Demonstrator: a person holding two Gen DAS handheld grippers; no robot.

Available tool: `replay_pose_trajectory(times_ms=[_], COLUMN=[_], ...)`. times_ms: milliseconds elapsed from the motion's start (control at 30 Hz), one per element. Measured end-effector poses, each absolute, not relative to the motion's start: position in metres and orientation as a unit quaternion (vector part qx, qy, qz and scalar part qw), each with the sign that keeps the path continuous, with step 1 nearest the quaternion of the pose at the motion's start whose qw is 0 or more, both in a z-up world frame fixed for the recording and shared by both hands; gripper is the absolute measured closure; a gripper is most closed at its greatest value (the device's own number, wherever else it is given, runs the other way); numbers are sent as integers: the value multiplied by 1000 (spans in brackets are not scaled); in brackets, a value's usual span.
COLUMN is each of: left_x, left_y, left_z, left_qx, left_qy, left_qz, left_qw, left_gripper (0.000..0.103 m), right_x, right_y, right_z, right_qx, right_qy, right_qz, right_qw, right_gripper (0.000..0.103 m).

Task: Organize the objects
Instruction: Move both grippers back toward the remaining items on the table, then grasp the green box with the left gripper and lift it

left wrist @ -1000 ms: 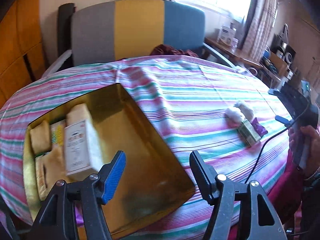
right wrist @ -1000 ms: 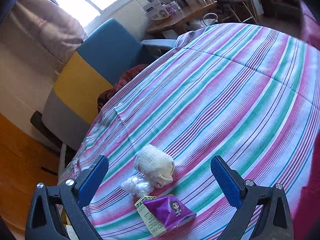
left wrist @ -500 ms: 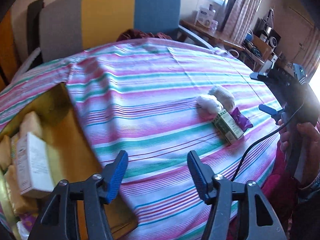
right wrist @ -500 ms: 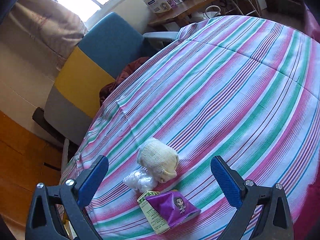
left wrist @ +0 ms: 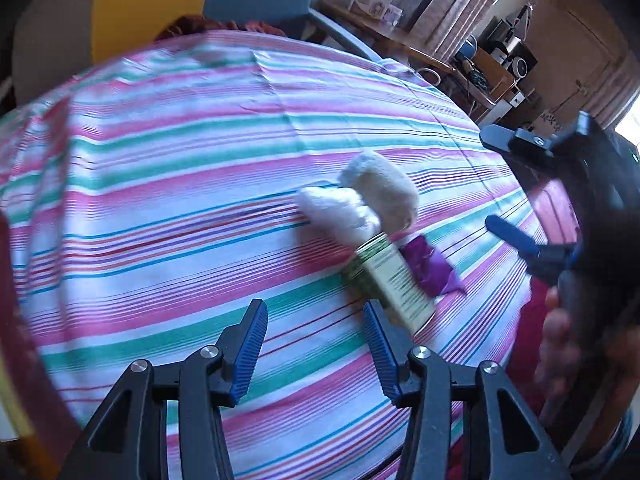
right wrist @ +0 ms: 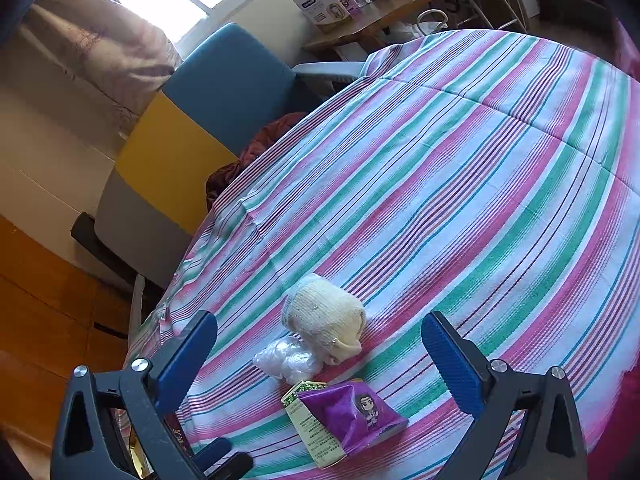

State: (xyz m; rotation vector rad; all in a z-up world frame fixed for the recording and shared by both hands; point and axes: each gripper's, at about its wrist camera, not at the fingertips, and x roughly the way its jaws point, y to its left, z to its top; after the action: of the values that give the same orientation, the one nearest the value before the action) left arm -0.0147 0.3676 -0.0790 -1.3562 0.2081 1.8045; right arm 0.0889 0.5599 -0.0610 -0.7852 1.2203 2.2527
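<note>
On the striped tablecloth [left wrist: 160, 208] lies a small cluster: a cream bandage roll [left wrist: 380, 188] [right wrist: 324, 316], a clear plastic bag of white stuff [left wrist: 336, 212] [right wrist: 286, 358], a green-and-white carton [left wrist: 390, 280] [right wrist: 316, 428] and a purple snack packet [left wrist: 428, 268] [right wrist: 352, 412] leaning on the carton. My left gripper [left wrist: 316, 340] is open and empty, just short of the carton. My right gripper [right wrist: 320, 356] is open and empty, above the cluster; it also shows in the left wrist view [left wrist: 516, 200].
A grey, yellow and blue chair [right wrist: 192, 128] stands behind the table with a dark red cloth [right wrist: 256, 148] on its seat. A wooden side table [right wrist: 372, 12] with boxes is beyond. The left gripper's fingers [right wrist: 212, 456] show at the bottom of the right view.
My left gripper has swung right, away from the gold tin with its packets, which has left the view, and now faces the cluster. My right gripper has barely moved.
</note>
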Motion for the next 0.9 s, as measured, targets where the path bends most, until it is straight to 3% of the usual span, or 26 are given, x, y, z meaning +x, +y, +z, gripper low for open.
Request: replay_pose_trajectory(times_ms=[300, 433, 500, 533, 567, 600, 900], left_x=[-8, -5, -2, 1, 2, 3, 5], left_y=[419, 431, 431, 427, 424, 416, 343], left_z=[-95, -101, -105, -105, -105, -105, -102], left_qx=[-565, -568, -567, -555, -548, -542, -509], left_qy=[75, 75, 88, 95, 104, 116, 128], left_qz=[702, 702, 701, 707, 710, 714, 743], left_qw=[426, 423, 423, 428, 429, 427, 416], left_gripper=[53, 48, 51, 57, 69, 73, 73], right_x=[88, 89, 88, 88, 88, 88, 85], right_y=[561, 563, 564, 564, 565, 566, 565], right_z=[-63, -64, -65, -66, -66, -67, -69], right_qx=[-287, -284, -283, -283, -283, -283, -294], right_qy=[449, 455, 459, 459, 462, 463, 464], right_qz=[819, 817, 816, 815, 815, 814, 810], right_qw=[215, 212, 210, 209, 208, 205, 207], right_gripper=[0, 0, 0, 0, 0, 0, 0])
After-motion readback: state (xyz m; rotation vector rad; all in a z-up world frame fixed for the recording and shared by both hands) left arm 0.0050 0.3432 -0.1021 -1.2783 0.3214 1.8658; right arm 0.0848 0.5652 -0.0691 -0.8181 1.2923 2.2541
